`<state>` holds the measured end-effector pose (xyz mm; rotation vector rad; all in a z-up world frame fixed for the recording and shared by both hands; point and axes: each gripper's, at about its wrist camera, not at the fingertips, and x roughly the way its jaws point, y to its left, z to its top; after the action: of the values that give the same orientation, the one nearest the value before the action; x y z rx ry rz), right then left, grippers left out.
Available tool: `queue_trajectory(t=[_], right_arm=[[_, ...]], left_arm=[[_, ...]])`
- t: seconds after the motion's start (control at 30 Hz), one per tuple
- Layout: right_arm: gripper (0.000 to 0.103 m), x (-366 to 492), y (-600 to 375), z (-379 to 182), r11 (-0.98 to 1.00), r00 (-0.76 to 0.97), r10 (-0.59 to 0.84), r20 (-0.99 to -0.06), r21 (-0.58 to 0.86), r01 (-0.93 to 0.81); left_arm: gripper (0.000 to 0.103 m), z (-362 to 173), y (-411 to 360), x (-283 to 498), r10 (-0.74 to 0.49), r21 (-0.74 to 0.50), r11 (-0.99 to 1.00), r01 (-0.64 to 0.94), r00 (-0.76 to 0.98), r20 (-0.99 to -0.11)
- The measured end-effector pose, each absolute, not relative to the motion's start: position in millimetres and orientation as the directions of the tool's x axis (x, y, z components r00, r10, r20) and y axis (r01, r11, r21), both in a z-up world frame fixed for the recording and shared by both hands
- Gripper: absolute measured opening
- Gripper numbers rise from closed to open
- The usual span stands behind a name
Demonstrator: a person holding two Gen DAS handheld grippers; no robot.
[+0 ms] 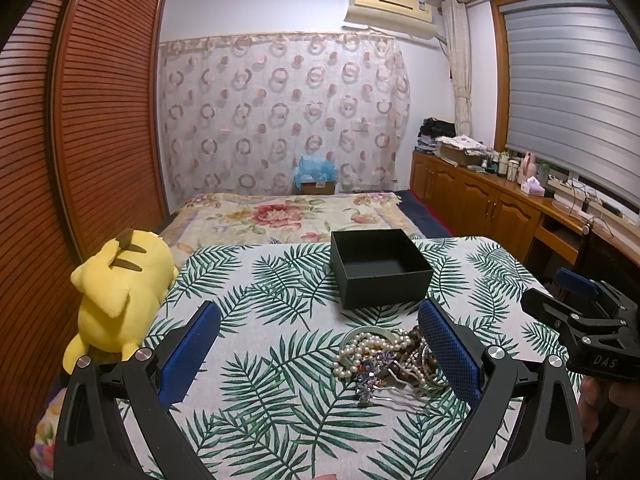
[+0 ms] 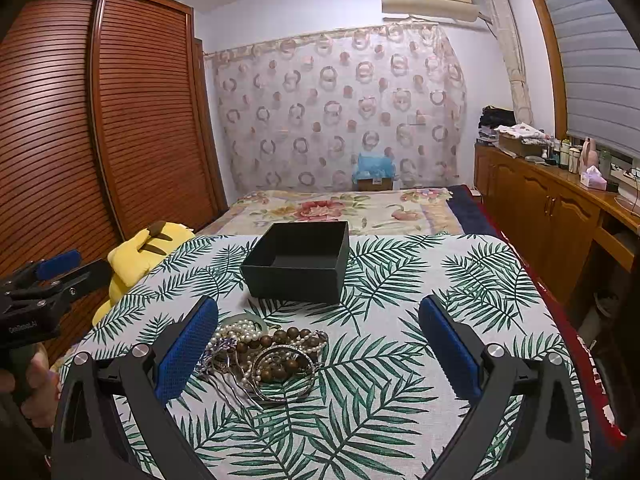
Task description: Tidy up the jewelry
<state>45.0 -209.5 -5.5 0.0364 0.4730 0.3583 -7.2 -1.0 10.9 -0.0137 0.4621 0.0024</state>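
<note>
I am holding both the left hand-held gripper (image 1: 318, 354) and right hand-held gripper (image 2: 318, 346) wide open and empty above a jewelry pile (image 2: 266, 350) beside a black box (image 2: 298, 262) on the bench (image 2: 460, 280).

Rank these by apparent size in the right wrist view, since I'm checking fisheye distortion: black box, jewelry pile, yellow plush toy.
1. black box
2. jewelry pile, nearly as large; it's nearer the camera, so this order is unsure
3. yellow plush toy, partly hidden behind the table edge

Table draped in a palm-leaf tablecloth (image 2: 400, 420): bears an open black box (image 2: 298, 266) toward the far edge and a tangled jewelry pile (image 2: 264, 354) nearer, apart from the box.
</note>
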Motion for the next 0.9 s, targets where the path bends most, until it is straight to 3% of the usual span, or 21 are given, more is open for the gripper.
queue_trajectory(t=[0.9], right_arm=[[0.101, 44.7, -209.0, -4.8, 0.938, 0.830, 0.344, -0.439, 0.115, -0.328]], left_arm=[[0.096, 17.0, 0.6, -8.3, -0.002, -0.011, 1.000, -0.004, 0.899, -0.437]])
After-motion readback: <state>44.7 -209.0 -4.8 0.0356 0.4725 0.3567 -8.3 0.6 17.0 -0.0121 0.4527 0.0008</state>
